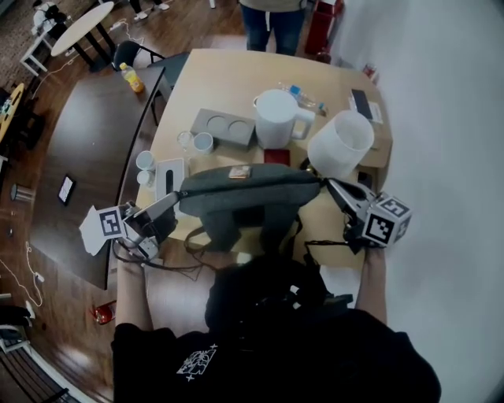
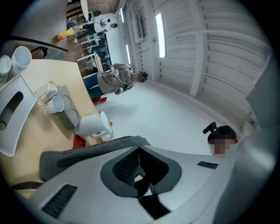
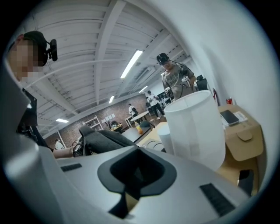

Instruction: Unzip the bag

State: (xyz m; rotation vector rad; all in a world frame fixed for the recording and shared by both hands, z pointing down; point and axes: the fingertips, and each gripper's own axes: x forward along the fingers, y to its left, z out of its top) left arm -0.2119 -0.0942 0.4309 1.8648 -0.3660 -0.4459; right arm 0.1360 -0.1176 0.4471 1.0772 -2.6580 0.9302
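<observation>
A grey zip bag [image 1: 248, 189] hangs stretched between my two grippers over the front of the wooden table [image 1: 228, 79]. My left gripper [image 1: 173, 201] is at the bag's left end, its jaws nearly together on a small pale tab that looks like the zipper pull [image 2: 141, 177]. The bag's fabric [image 2: 87, 153] runs off just beyond those jaws. My right gripper [image 1: 327, 185] pinches the bag's right end. In the right gripper view its jaws [image 3: 133, 175] are closed on something dark, and the bag [image 3: 103, 140] shows to the left.
Behind the bag stand a white jug [image 1: 277, 118], a white bucket [image 1: 340, 143], a grey cup tray [image 1: 223, 127], small cups [image 1: 203, 142] and a tissue box [image 1: 168, 175]. A person [image 1: 272, 24] stands at the far edge. A dark table [image 1: 87, 157] lies left.
</observation>
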